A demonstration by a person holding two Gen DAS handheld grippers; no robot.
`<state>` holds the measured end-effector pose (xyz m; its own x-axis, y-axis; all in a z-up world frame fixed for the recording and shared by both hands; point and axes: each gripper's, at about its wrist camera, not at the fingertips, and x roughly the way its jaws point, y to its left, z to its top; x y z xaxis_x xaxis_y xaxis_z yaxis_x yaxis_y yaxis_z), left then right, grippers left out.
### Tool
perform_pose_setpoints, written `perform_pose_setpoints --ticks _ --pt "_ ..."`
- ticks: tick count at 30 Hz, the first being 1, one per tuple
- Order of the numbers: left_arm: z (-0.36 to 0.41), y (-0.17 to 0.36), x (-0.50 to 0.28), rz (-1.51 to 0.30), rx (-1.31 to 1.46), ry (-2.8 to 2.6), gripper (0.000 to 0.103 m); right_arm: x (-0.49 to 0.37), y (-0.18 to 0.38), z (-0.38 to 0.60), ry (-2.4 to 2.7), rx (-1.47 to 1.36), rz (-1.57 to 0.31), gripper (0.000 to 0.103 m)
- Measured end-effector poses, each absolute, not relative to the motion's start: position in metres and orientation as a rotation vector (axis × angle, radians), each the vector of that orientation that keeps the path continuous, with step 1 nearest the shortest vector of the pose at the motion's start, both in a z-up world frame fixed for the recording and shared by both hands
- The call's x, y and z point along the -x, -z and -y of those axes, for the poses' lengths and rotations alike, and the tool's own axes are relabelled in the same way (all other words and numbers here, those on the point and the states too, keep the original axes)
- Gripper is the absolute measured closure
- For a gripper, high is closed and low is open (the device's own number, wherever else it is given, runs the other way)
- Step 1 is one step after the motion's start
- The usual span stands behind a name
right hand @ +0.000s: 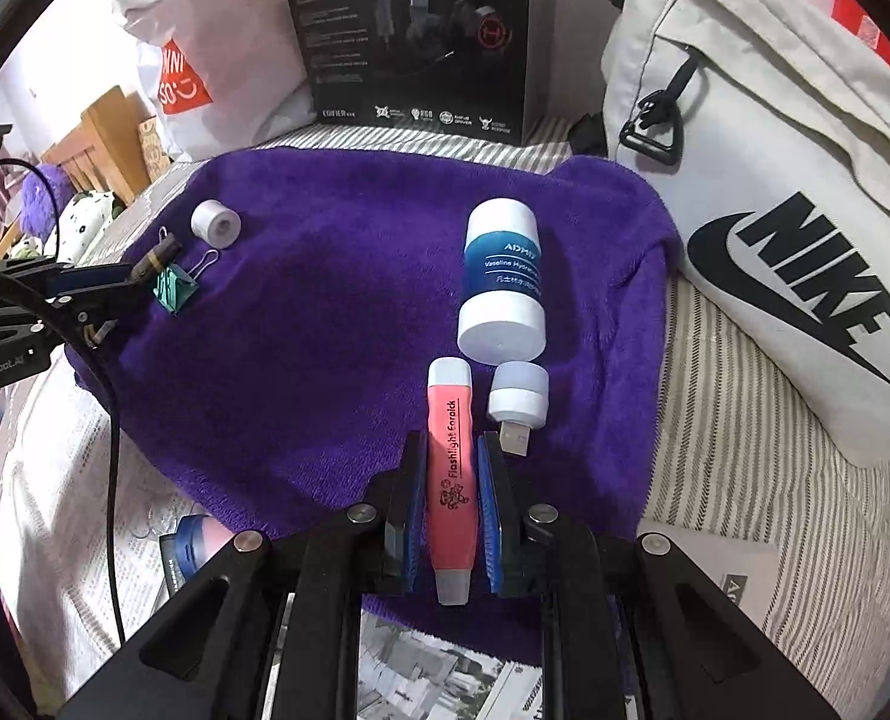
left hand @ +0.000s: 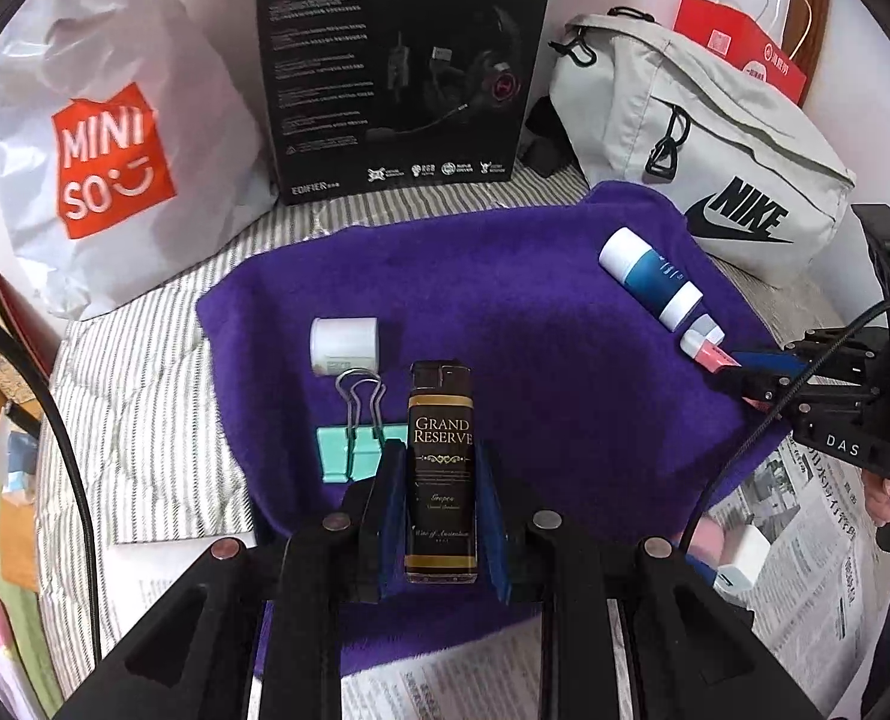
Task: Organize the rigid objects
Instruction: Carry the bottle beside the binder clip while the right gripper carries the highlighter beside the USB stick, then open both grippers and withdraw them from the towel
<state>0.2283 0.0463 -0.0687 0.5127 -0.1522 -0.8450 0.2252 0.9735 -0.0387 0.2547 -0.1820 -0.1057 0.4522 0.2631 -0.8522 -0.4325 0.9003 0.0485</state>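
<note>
My left gripper is shut on a black "Grand Reserve" lighter, low over the purple cloth. A teal binder clip and a white tape roll lie just left of it. My right gripper is shut on a pink flashlight earpick at the cloth's near right. A blue-and-white Vaseline bottle and a small white USB light lie beside it. The lighter and clip show in the right wrist view too.
A black Edifier headset box stands behind the cloth. A white Miniso bag is at back left, a grey Nike bag at back right. Newspaper and striped bedding surround the cloth.
</note>
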Motion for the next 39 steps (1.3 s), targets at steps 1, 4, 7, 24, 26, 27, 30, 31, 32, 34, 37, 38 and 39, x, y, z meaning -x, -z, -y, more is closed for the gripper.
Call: perform_pose_setpoints --ticks 1,4,7,24,26,27,30,31,32,34,37,38,39 --pt "-0.046 0.071 -0.23 -1.012 -0.08 0.229 0.08 -0.255 0.108 0.181 -0.432 0.191 -1.02 0.086" --pt "-0.044 0.077 -0.233 -1.025 -0.081 0.238 0.08 -0.257 0.111 0.179 -0.434 0.197 -1.023 0.086" --pt "-0.042 0.082 -0.235 -1.037 -0.085 0.25 0.08 -0.258 0.113 0.179 -0.432 0.214 -1.025 0.086" --pt "-0.047 0.102 -0.233 -1.076 -0.093 0.251 0.08 -0.26 0.12 0.187 -0.417 0.235 -1.019 0.086" --pt "-0.046 0.101 -0.233 -1.072 -0.099 0.248 0.08 -0.259 0.12 0.187 -0.418 0.242 -1.017 0.086" --pt "-0.046 0.101 -0.233 -1.072 -0.099 0.247 0.08 -0.26 0.12 0.187 -0.418 0.241 -1.017 0.086" --pt "-0.044 0.101 -0.232 -1.069 -0.114 0.238 0.08 -0.26 0.121 0.187 -0.424 0.237 -1.013 0.086" --pt "-0.043 0.101 -0.232 -1.068 -0.123 0.236 0.08 -0.259 0.12 0.188 -0.426 0.233 -1.014 0.086" --pt "-0.042 0.102 -0.231 -1.066 -0.131 0.234 0.08 -0.259 0.12 0.189 -0.427 0.23 -1.014 0.086" --pt "-0.041 0.102 -0.229 -1.066 -0.13 0.235 0.076 -0.257 0.12 0.191 -0.43 0.223 -1.011 0.086" --pt "-0.039 0.102 -0.226 -1.071 -0.109 0.26 0.06 -0.255 0.119 0.193 -0.438 0.215 -1.017 0.083" --pt "-0.04 0.102 -0.225 -1.072 -0.106 0.25 0.059 -0.254 0.119 0.193 -0.443 0.211 -1.022 0.081" --pt "-0.041 0.102 -0.225 -1.075 -0.096 0.246 0.059 -0.253 0.118 0.192 -0.448 0.211 -1.025 0.078"
